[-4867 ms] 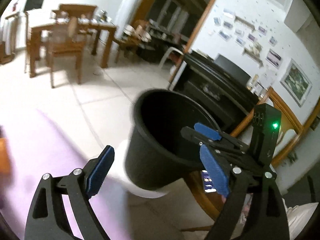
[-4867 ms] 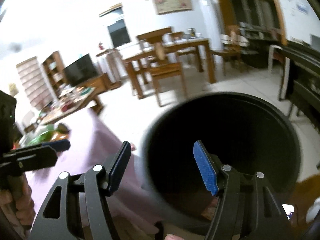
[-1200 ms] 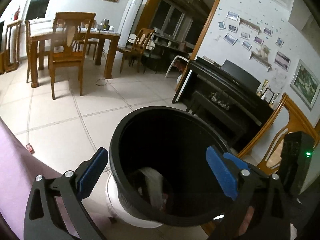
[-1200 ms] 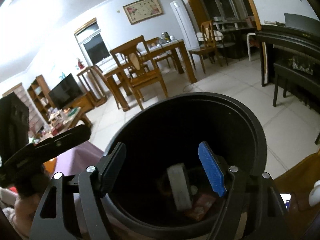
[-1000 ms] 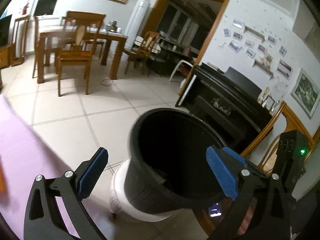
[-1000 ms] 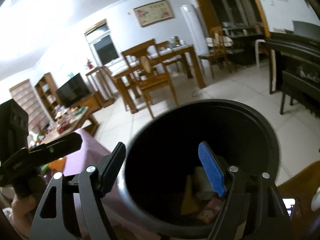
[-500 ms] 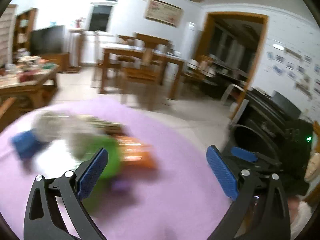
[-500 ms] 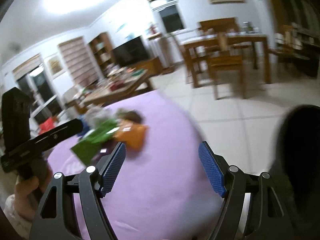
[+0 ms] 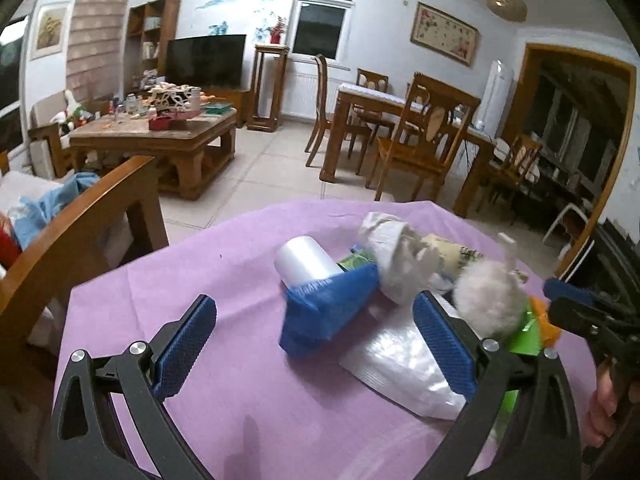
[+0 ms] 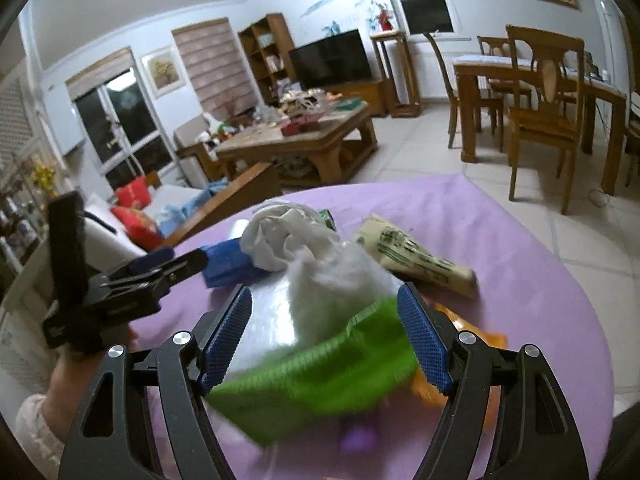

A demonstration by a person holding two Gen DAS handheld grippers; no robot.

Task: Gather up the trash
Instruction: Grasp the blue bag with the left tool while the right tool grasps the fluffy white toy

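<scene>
A pile of trash lies on the round purple-covered table (image 9: pixel 224 280). In it are a blue packet (image 9: pixel 328 312), a white roll (image 9: pixel 304 260), a crumpled white bag (image 9: pixel 392 256), a fluffy white wad (image 9: pixel 490 300) and a clear plastic bag (image 9: pixel 404 364). My left gripper (image 9: pixel 316 344) is open just short of the blue packet, which nothing presses. My right gripper (image 10: pixel 326 338) is open above a green packet (image 10: pixel 320 376) and the white wad (image 10: pixel 336 280). A beige printed wrapper (image 10: pixel 416 260) and an orange packet (image 10: pixel 492 340) lie to its right. The left gripper (image 10: pixel 160 268) shows at its left.
A wooden armrest (image 9: pixel 80 216) with cushions stands at the table's left edge. Beyond the table are a cluttered coffee table (image 9: pixel 160 136), a television (image 9: pixel 204 60), and a dining table with chairs (image 9: pixel 416 136) on the tiled floor. The bin is out of view.
Both views have swung away from the black bin to the purple table and its trash pile. Both grippers stayed open and empty throughout.
</scene>
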